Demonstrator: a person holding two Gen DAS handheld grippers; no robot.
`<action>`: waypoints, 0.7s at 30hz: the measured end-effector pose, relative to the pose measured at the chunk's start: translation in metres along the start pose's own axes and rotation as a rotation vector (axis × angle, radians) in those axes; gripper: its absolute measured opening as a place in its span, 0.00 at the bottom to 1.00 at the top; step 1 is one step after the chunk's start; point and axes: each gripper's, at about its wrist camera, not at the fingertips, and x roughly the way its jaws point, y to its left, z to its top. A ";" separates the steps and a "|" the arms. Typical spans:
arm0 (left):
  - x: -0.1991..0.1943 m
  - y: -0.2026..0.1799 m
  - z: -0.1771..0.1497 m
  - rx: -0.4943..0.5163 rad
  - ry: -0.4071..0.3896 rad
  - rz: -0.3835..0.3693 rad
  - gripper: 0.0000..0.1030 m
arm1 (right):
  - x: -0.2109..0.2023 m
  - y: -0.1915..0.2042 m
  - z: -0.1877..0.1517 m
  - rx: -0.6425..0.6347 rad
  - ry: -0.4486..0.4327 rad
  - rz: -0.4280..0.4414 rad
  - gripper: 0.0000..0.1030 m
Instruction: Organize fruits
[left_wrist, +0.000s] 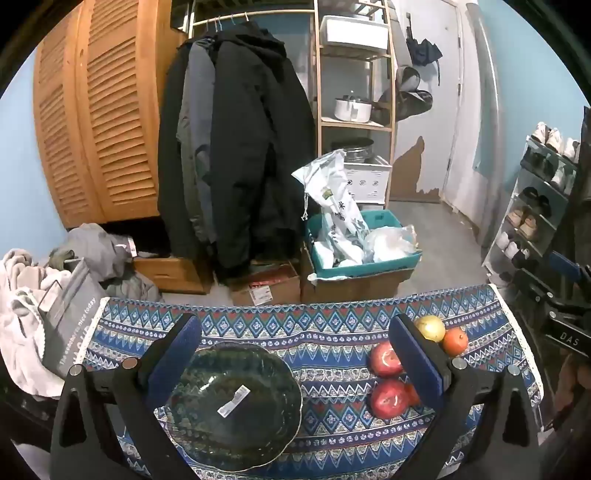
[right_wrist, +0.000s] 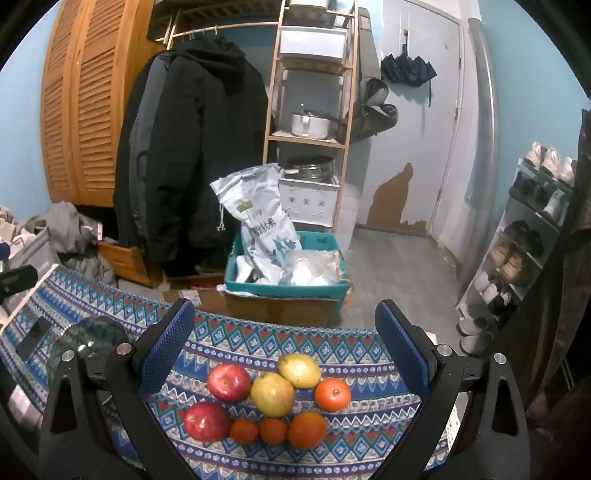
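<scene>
A dark green glass plate (left_wrist: 207, 424) with a white sticker lies on the patterned tablecloth (left_wrist: 332, 435), below my open left gripper (left_wrist: 295, 336), whose jaws hold nothing. In the right wrist view a cluster of fruit sits on the cloth: two red apples (right_wrist: 228, 382) (right_wrist: 207, 421), two yellow pears (right_wrist: 272, 394) (right_wrist: 299, 370) and several oranges (right_wrist: 332, 395) (right_wrist: 306, 430). My right gripper (right_wrist: 284, 321) hangs wide open above the fruit, touching none. The left view shows the apples (left_wrist: 386, 358), a pear (left_wrist: 430, 328) and an orange (left_wrist: 455, 341) partly behind its right finger.
Beyond the table's far edge stand cardboard boxes, a teal crate (right_wrist: 288, 286) with bags, hanging dark coats (left_wrist: 236, 155), a wooden shelf (left_wrist: 354, 125) and a shoe rack (right_wrist: 524, 240). The plate's edge (right_wrist: 88, 336) shows left of the right gripper.
</scene>
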 end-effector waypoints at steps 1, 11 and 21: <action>0.000 0.000 0.000 -0.002 0.001 0.000 0.99 | 0.000 0.000 0.000 0.000 -0.003 -0.001 0.94; 0.002 0.001 -0.001 -0.002 -0.003 -0.001 0.99 | 0.000 -0.001 0.000 -0.006 0.004 -0.003 0.94; 0.005 0.002 -0.002 -0.006 0.003 -0.007 0.99 | -0.001 -0.002 0.001 -0.008 0.003 -0.008 0.94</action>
